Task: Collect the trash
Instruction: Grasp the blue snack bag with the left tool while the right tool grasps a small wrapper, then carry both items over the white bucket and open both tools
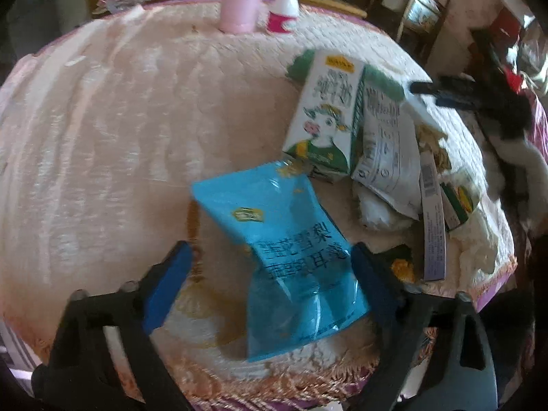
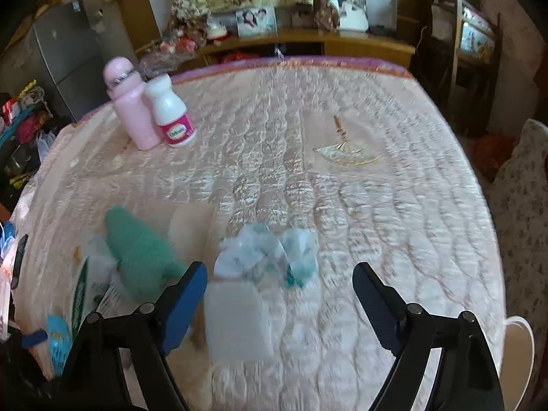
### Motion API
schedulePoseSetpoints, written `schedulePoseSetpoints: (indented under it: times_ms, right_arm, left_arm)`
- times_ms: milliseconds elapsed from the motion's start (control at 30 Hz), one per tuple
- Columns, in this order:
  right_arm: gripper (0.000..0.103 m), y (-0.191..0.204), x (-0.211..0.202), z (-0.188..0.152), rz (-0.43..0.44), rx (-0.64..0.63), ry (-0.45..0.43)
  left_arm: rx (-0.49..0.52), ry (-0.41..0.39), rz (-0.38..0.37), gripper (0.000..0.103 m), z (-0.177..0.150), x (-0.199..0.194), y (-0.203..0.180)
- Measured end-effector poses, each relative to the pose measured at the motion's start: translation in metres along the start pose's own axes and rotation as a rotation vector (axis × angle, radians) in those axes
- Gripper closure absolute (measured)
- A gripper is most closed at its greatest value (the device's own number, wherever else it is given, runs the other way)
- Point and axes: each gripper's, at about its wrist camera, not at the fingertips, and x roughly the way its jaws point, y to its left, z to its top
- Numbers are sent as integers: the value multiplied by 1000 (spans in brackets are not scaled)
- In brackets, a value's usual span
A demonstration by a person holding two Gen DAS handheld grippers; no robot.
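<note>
1. Where the pink quilted cover [image 1: 102, 137] spreads over the table, a blue snack pouch [image 1: 284, 250] is seen lying flat between the parted jaws of the left gripper [image 1: 270, 257]; no pad is pressed on it.
2. A milk carton [image 1: 325, 113] is found just beyond the pouch, with flattened wrappers [image 1: 383, 157] piled to its right.
3. Crumpled white tissue [image 2: 263, 253] is seen ahead of the right gripper [image 2: 279, 281], whose jaws are held wide with nothing gripped.
4. A pink bottle [image 2: 132, 109] and a white bottle [image 2: 171, 109] are set upright, touching, at the far left.

Both wrist cameras look steeply down, close over the quilted table [image 1: 102, 120]; both show the pink bottle [image 2: 132, 109].
</note>
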Motion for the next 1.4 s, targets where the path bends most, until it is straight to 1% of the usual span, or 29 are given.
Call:
schedulePoseSetpoints:
  times_ms: [33, 67, 100, 133, 167, 233, 300, 367, 433, 533, 600, 667, 700, 733, 833, 933, 967, 1000, 1033, 1067, 1133, 1200, 1300, 1400]
  right_arm:
    - [34, -2, 10, 3, 13, 13, 28]
    - [42, -3, 17, 4, 25, 22, 47]
    - [56, -5, 22, 5, 38, 35, 63]
    - [67, -8, 26, 5, 58, 57, 72]
    - [71, -10, 26, 5, 70, 72, 67]
    - [83, -12, 20, 6, 61, 69, 35]
    - [85, -15, 6, 5, 61, 66, -10]
    - [87, -19, -11, 4, 75, 66, -50]
    - [87, -23, -28, 1, 81, 60, -81]
    - [87, -29, -39, -1, 73, 60, -98]
    - [86, -33, -39, 1, 60, 80, -101]
    - [63, -34, -35, 4, 75, 108, -89]
    - [43, -31, -30, 8, 84, 113, -87]
    - [37, -28, -25, 9, 83, 107, -82]
    - [37, -20, -8, 17, 70, 89, -44]
    - [38, -17, 17, 29, 57, 119, -4]
    - [40, -18, 24, 32, 49, 127, 5]
    - [58, -19, 33, 33, 44, 137, 19]
    - [80, -22, 41, 34, 58, 148, 43]
    - [81, -24, 42, 33, 73, 155, 43]
    - [84, -24, 32, 31, 87, 136, 17]
    - [84, -27, 10, 26, 89, 108, -22]
    - [84, -43, -39, 9, 107, 88, -84]
    - [84, -61, -77, -14, 91, 69, -110]
  left_arm:
    - [9, 16, -10, 28, 1, 4, -2]
    - [21, 16, -6, 29, 2, 7, -5]
    - [42, 5, 5, 40, 3, 6, -9]
    - [60, 6, 14, 42, 4, 6, -12]
    - [66, 8, 12, 45, 5, 6, -13]
    - [59, 12, -5, 48, 6, 4, -9]
    - [49, 0, 4, 49, 6, -3, -2]
    - [47, -38, 43, 50, 10, -17, 6]
    - [47, -72, 64, 50, 13, -32, 11]
    - [43, -107, 83, 50, 18, -50, 14]
    - [41, -125, 79, 50, 21, -58, 12]
    - [43, -145, 71, 50, 20, -64, 8]
    - [42, -148, 64, 50, 19, -65, 7]
    - [41, -149, 54, 50, 19, -67, 6]
    - [43, -147, 35, 50, 22, -68, 2]
    - [53, -154, 15, 50, 29, -67, -7]
    - [58, -157, 13, 50, 31, -67, -10]
    - [62, -160, 11, 50, 32, -67, -12]
    - [68, -163, 5, 50, 35, -67, -16]
    - [74, -164, 0, 50, 37, -68, -19]
    - [99, -168, -6, 50, 40, -69, -30]
    - [122, -172, -19, 50, 44, -68, -41]
    - [150, -179, -53, 50, 51, -70, -65]
    - [206, -189, -89, 50, 55, -74, -102]
